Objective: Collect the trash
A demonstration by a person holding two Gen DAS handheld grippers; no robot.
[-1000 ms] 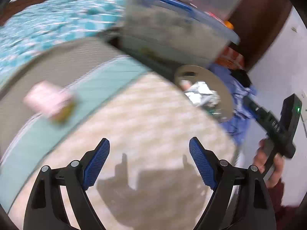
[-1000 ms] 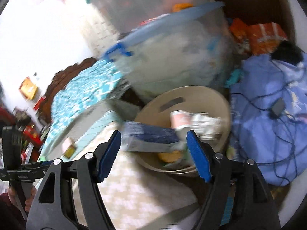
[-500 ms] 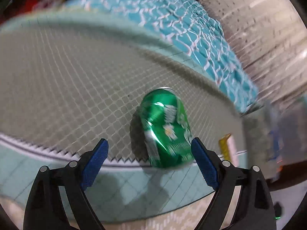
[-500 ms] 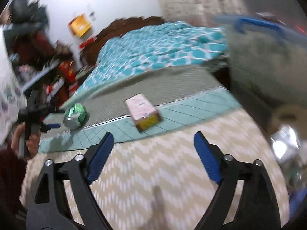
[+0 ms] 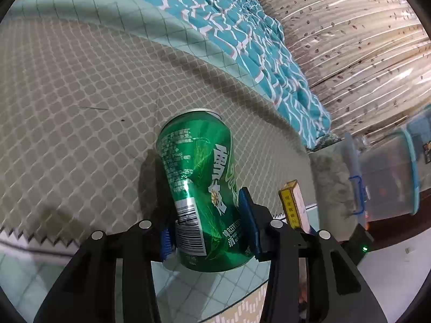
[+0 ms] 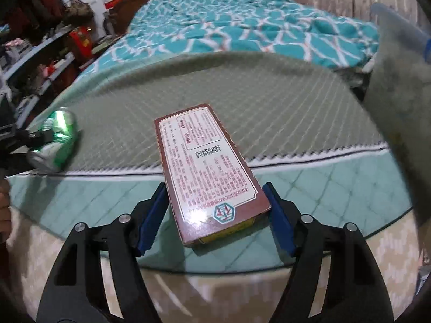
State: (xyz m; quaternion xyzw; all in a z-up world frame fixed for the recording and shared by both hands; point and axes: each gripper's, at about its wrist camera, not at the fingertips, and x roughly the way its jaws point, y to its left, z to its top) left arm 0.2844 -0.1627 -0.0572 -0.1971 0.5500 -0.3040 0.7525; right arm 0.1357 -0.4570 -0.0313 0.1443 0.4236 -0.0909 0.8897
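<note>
Green can [image 5: 200, 188]: thin metal, lying on the bed's mat [image 5: 67, 107]; I judge it light, dentable, slippery.
Left gripper [image 5: 210, 231]: my fingers closing, pads on its sides.
Box [image 6: 207, 169]: stiff card, light.
Right gripper [image 6: 215, 215]: closing, pads not touching yet.

The can [image 5: 203, 191] lies on the mat [image 5: 80, 107] at centre frame in the left wrist view, the box [image 5: 292, 206] just to its right (well apart in the right wrist view), the bed [image 5: 242, 27] behind at upper right.
</note>
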